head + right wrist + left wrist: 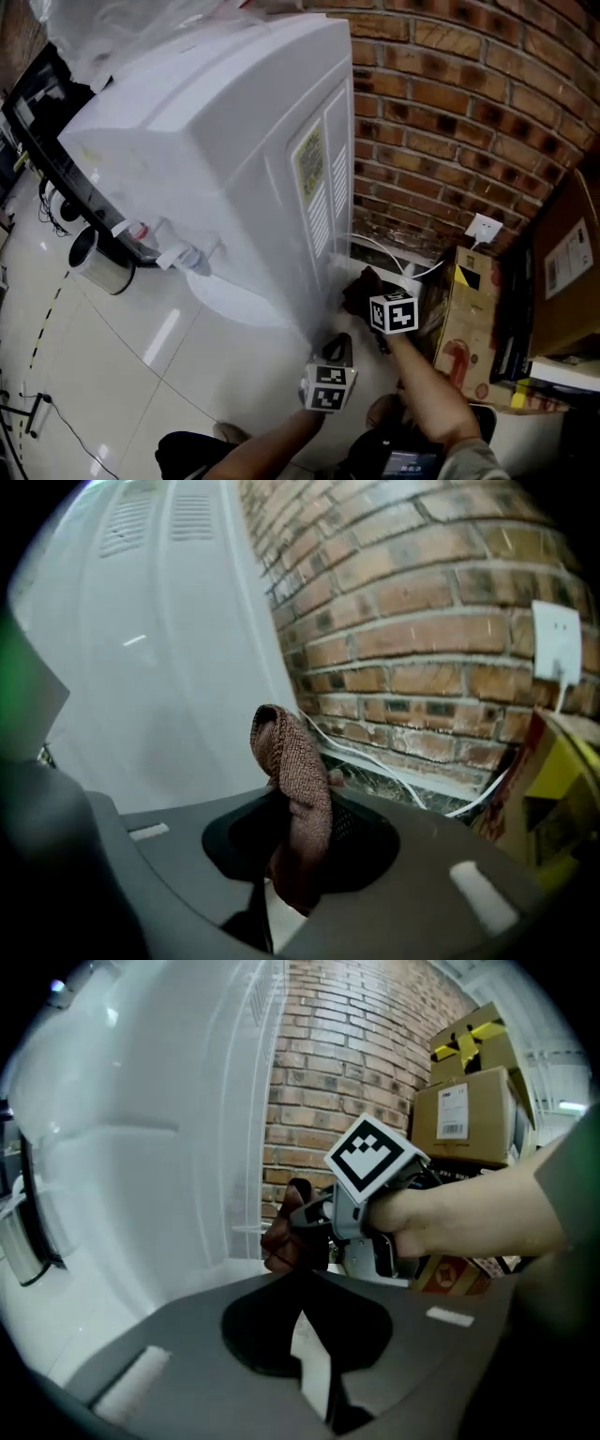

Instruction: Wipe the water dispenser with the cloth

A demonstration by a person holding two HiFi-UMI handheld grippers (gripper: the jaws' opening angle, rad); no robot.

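The white water dispenser (206, 141) fills the left and middle of the head view, with its vented side panel turned toward the grippers. My right gripper (367, 292) is shut on a brown cloth (359, 284), held close to the dispenser's lower side near the brick wall. In the right gripper view the cloth (291, 761) stands up out of the jaws of that gripper (289, 808), with the dispenser's side (159, 667) just beyond it. My left gripper (337, 351) hangs below and to the left, its jaws together with nothing in them (300, 1279). It faces the right gripper (314, 1218) and the cloth (284, 1237).
A brick wall (441, 112) stands behind the dispenser, with a white socket (483, 228) and a white cable (375, 759) running along its base. Cardboard boxes (464, 328) are stacked at the right. A metal cup (98, 264) sits under the taps at the left.
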